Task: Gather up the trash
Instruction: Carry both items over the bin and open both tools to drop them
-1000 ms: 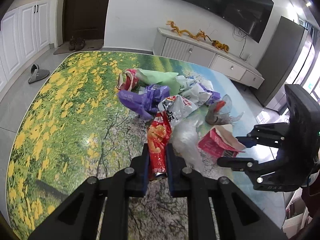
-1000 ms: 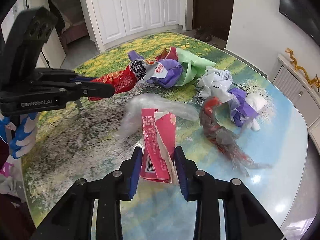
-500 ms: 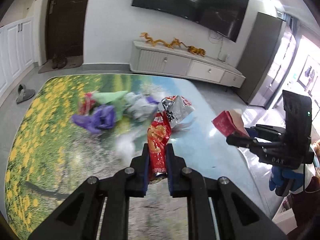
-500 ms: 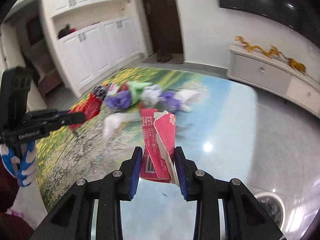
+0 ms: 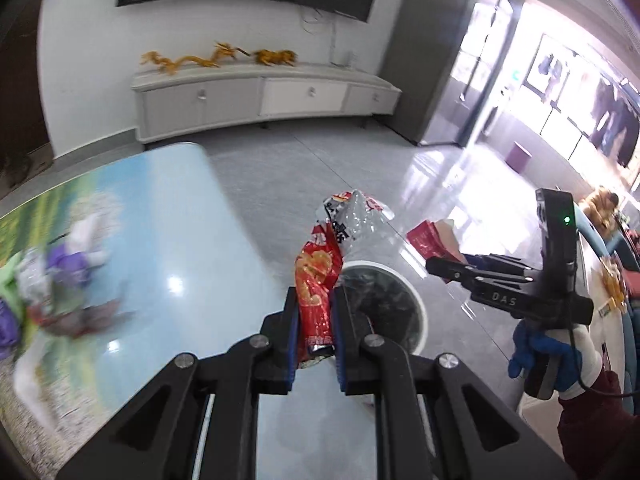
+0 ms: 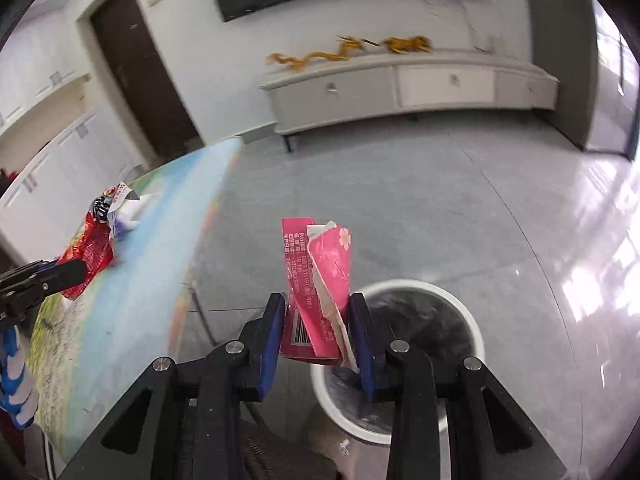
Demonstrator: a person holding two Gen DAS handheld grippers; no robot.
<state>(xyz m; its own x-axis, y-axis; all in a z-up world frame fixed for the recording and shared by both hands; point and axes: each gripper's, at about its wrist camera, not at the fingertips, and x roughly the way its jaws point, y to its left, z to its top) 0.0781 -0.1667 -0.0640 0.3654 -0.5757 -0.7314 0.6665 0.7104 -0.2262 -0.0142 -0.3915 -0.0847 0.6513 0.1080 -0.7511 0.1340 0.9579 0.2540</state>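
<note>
My left gripper [image 5: 314,320] is shut on a red snack bag [image 5: 318,276] with a silver crumpled top, held over the table's edge just left of a white-rimmed trash bin [image 5: 412,292] on the floor. My right gripper [image 6: 318,330] is shut on a torn pink carton [image 6: 318,280], hanging above the bin [image 6: 472,320] lined with a dark bag. The left wrist view shows the right gripper [image 5: 434,266] with the pink carton [image 5: 428,236] at the right. In the right wrist view the left gripper [image 6: 76,270] holds the red bag [image 6: 90,250] at the far left.
Blurred trash [image 5: 60,268] lies on the picture-printed table [image 5: 180,240] at the left. The table's edge [image 6: 208,220] borders grey tiled floor [image 6: 440,200]. A white sideboard [image 5: 260,100] with gold dragon figures stands by the far wall. A blue-gloved hand [image 5: 540,356] holds the right gripper.
Both grippers have swung from the trash pile toward the table's edge, carrying the red bag and the pink carton. The bin on the floor has come into view below them.
</note>
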